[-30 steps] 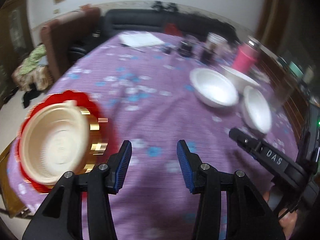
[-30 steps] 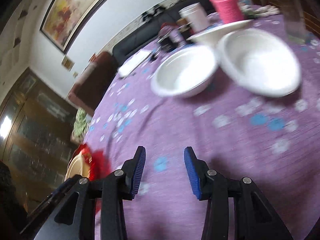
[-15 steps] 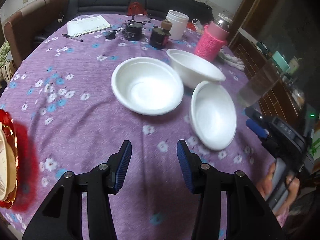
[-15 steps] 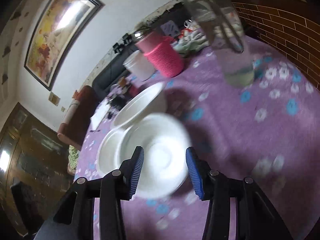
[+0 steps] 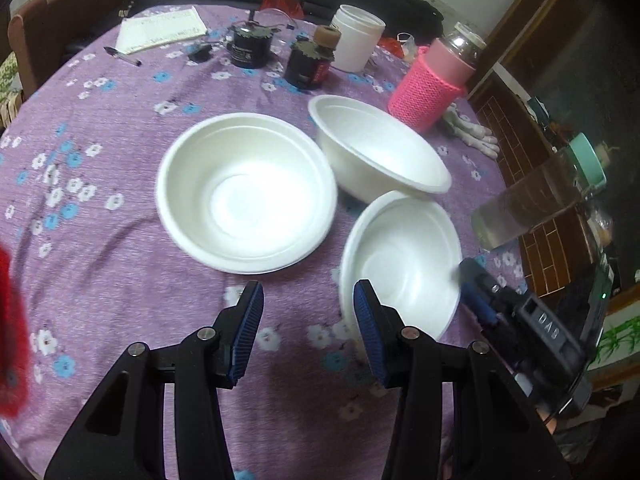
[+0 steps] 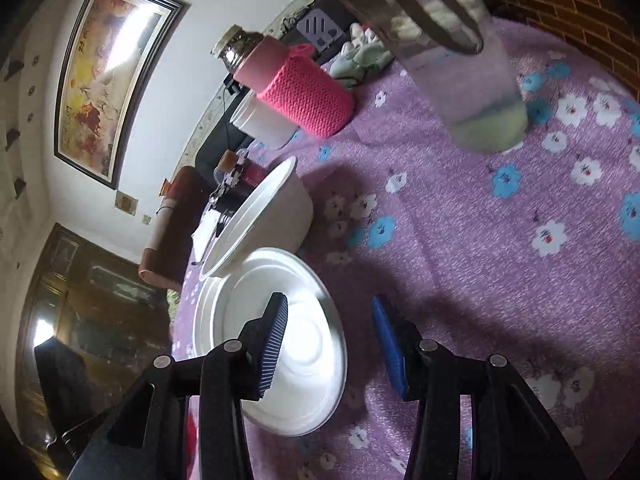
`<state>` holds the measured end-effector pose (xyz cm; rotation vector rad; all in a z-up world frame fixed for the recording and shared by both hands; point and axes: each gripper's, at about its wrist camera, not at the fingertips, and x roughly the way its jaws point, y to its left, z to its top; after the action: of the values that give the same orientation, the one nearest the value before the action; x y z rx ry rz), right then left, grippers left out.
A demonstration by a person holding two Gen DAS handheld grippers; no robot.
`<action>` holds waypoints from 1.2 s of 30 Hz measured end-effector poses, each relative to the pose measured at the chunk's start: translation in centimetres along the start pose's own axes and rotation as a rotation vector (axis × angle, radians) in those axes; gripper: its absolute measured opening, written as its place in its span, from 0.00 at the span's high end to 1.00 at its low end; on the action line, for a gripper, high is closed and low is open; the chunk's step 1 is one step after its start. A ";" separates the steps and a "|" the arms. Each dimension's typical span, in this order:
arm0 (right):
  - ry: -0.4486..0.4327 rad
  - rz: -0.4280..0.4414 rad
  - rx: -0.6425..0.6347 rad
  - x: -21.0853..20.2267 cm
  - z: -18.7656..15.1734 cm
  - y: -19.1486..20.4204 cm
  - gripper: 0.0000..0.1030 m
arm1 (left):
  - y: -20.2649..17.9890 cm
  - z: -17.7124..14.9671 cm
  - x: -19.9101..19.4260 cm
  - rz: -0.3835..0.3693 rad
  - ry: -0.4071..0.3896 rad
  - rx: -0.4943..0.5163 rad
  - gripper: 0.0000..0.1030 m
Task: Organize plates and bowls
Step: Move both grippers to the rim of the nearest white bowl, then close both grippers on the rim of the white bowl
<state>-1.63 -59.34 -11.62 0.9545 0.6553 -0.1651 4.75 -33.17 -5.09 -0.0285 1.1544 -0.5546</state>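
Note:
Three white foam bowls sit on the purple flowered tablecloth. In the left wrist view the widest bowl (image 5: 246, 196) is centre, a deeper bowl (image 5: 376, 152) lies behind it to the right, and a nearer bowl (image 5: 404, 256) sits at right. My left gripper (image 5: 308, 332) is open and empty, just short of the gap between the wide bowl and the near bowl. My right gripper (image 6: 330, 344) is open, its jaws straddling the rim of the near bowl (image 6: 304, 344), with the deeper bowl (image 6: 268, 216) behind. The right gripper's body (image 5: 520, 328) shows beside the near bowl.
A pink knit-sleeved flask (image 5: 432, 84), a white jar (image 5: 356, 40), two dark pots (image 5: 308, 64), a notepad (image 5: 160, 30) and pen stand at the back. A clear glass bottle (image 6: 472, 72) stands at the table's right edge. A red object (image 5: 12, 340) is at far left.
Both grippers have swung right from the red and gold plate toward the white bowls. The right gripper has closed in on the near bowl, its jaws now around the rim.

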 end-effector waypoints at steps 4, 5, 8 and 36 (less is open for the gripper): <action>0.001 0.005 0.023 0.2 0.1 -0.4 0.54 | -1.1 0.2 0.9 -0.021 0.019 -0.016 0.57; 0.005 0.011 0.031 0.3 0.0 -0.5 0.54 | -1.3 0.2 1.0 -0.024 0.023 -0.013 0.57; 0.019 0.024 0.035 0.6 -0.1 -0.4 0.54 | -2.0 0.4 1.5 -0.014 0.026 -0.001 0.57; 0.049 0.053 0.095 1.7 -0.1 -1.2 0.54 | -2.1 0.2 3.0 0.020 0.014 -0.036 0.57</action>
<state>-0.84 -59.70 -13.49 1.0692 0.6718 -0.1272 4.99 -36.32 -6.98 -0.0444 1.1770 -0.5168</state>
